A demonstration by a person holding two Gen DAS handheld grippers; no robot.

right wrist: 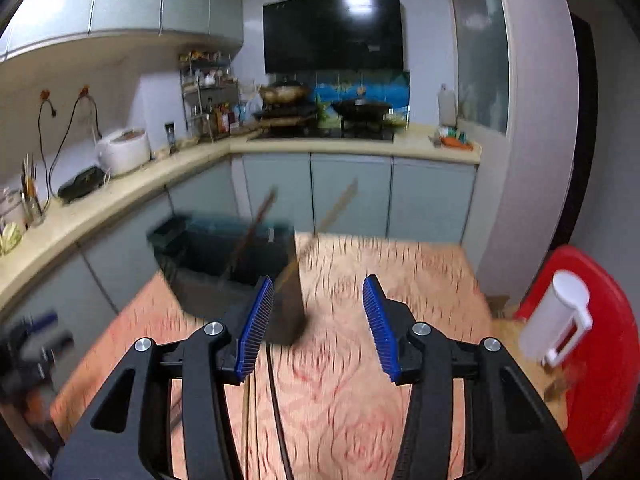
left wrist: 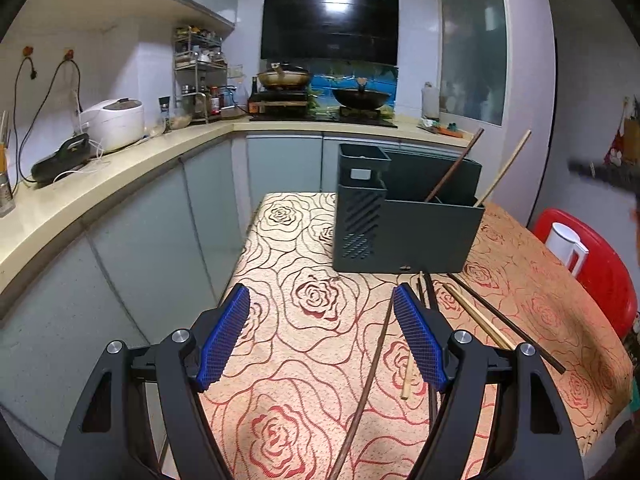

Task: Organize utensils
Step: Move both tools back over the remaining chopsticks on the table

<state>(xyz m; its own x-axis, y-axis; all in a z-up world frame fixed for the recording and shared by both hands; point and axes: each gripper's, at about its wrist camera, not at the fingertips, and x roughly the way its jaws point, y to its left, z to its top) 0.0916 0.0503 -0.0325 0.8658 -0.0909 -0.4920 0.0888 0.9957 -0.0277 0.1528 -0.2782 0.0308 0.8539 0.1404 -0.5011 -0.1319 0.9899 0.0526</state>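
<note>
Loose chopsticks on rose tablecloth, dark holder behind, red chair right

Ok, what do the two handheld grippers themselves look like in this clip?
Both match: the left gripper and right gripper have glossy black plastic linkage arms with triangular cut-outs, round silver pivot bolts, and blue ribbed pads on the fingers. No cables, markings or sleeves show.

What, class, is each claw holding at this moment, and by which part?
Nothing. The left claw and the right claw both stand open with only tablecloth between their pads; loose chopsticks lie on the table.
</note>
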